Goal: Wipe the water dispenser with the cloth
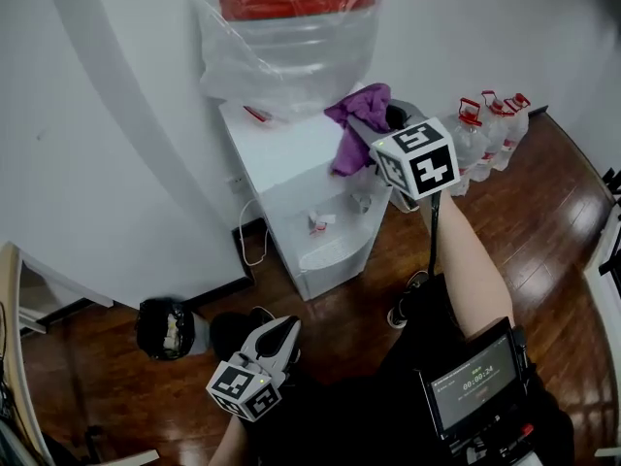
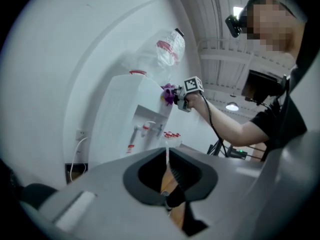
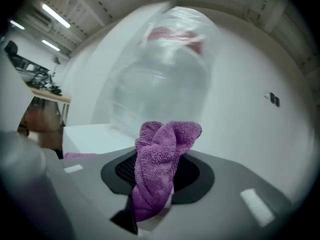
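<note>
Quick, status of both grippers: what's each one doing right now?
The left gripper is closed and empty.
The right gripper is closed on the purple cloth.

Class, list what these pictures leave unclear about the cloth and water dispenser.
Head view: whether the cloth touches the dispenser; its folds hide the contact.
Head view: the bottle, its top cut off by the upper edge.
Right gripper view: the bottle's label, blurred.
Left gripper view: the taps, too small.
</note>
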`<state>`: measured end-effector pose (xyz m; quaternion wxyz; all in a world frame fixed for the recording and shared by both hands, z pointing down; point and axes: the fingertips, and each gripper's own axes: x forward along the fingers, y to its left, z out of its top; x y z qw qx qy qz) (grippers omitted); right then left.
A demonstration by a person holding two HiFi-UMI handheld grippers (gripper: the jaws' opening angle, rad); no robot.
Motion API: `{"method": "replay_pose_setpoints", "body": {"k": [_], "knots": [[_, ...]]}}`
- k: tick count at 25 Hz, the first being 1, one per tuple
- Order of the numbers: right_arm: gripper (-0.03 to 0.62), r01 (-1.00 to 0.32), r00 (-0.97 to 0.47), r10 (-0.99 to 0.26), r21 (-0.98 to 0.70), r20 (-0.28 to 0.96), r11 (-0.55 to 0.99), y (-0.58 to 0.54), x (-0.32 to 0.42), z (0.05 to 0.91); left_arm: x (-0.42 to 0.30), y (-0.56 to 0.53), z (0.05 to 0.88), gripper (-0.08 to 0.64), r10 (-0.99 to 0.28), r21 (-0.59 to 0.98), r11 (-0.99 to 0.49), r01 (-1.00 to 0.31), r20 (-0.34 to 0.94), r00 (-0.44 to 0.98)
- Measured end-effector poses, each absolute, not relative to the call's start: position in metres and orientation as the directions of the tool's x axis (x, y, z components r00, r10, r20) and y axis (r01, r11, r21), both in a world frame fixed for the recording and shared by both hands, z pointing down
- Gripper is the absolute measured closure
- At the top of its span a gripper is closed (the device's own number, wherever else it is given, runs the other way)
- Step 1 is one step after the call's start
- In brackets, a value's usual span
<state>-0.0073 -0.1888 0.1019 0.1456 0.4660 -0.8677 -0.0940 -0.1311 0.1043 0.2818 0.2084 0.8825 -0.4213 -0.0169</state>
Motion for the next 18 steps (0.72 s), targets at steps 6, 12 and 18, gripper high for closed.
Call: {"method": "replay_pose_setpoints", "body": {"k": [6, 12, 18], "knots": [[0.445, -0.903, -0.392, -0.919, 0.171, 0.044, 0.394, -0.206, 0.081, 0.104, -0.120, 0.113, 0.284, 0.522, -0.735, 0.399, -0.573, -0.716, 0.136, 0.664], [0.443, -0.946, -0.300, -0.947, 0.162, -0.119, 0.280, -0.152, 0.088, 0.167, -0.116, 0.129, 0.305, 0.522, -0.728, 0.429, -0.548, -0.718, 0.180, 0.662], [0.440, -0.849, -0.500, -0.854, 0.276, -0.145, 0.450, -0.091, -0.038, 0.184, -0.098, 0.145, 0.312, 0.522, -0.704, 0.449, -0.551, -0.704, 0.203, 0.680]]}}
